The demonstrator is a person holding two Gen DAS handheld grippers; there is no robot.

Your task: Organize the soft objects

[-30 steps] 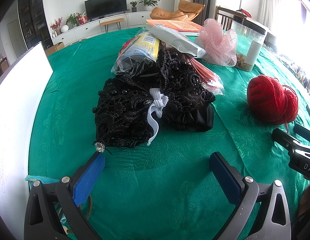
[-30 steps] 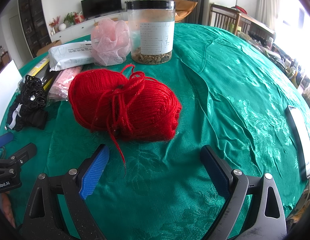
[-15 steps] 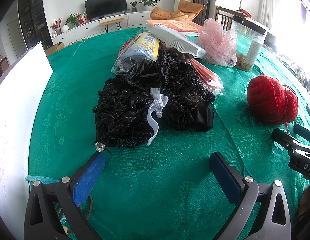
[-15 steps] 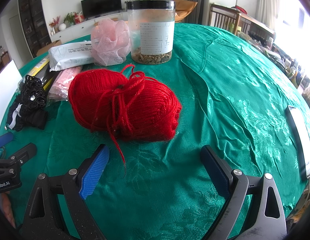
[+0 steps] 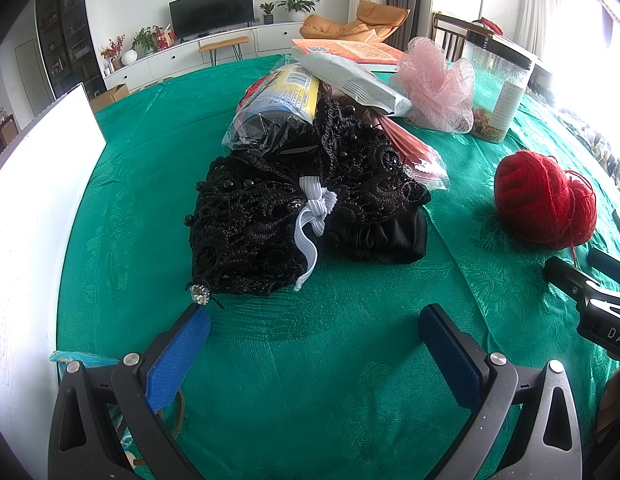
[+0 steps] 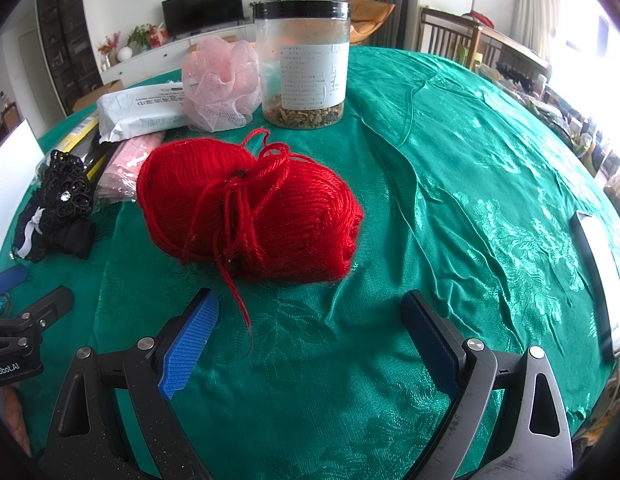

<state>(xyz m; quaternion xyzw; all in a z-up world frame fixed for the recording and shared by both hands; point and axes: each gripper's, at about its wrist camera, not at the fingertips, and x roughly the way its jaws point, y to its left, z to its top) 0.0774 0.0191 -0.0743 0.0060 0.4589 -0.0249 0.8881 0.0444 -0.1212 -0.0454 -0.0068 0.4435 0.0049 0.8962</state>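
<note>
A black lace garment (image 5: 270, 216) tied with a white elastic band (image 5: 313, 212) lies on the green tablecloth just ahead of my left gripper (image 5: 313, 328), which is open and empty. A red yarn ball (image 6: 246, 208) lies just ahead of my right gripper (image 6: 310, 320), also open and empty; a loose strand trails toward its left finger. The yarn (image 5: 543, 204) also shows at the right in the left wrist view, and the lace (image 6: 58, 208) at the left in the right wrist view. A pink mesh pouf (image 6: 220, 82) sits behind the yarn.
A clear jar with a black lid (image 6: 304, 64) stands behind the yarn. A white wipes pack (image 6: 144, 110), a yellow-labelled bag (image 5: 284, 98) and pink packets (image 5: 409, 148) lie in the pile. A white board (image 5: 34, 200) stands at left. A phone (image 6: 601, 276) lies at right.
</note>
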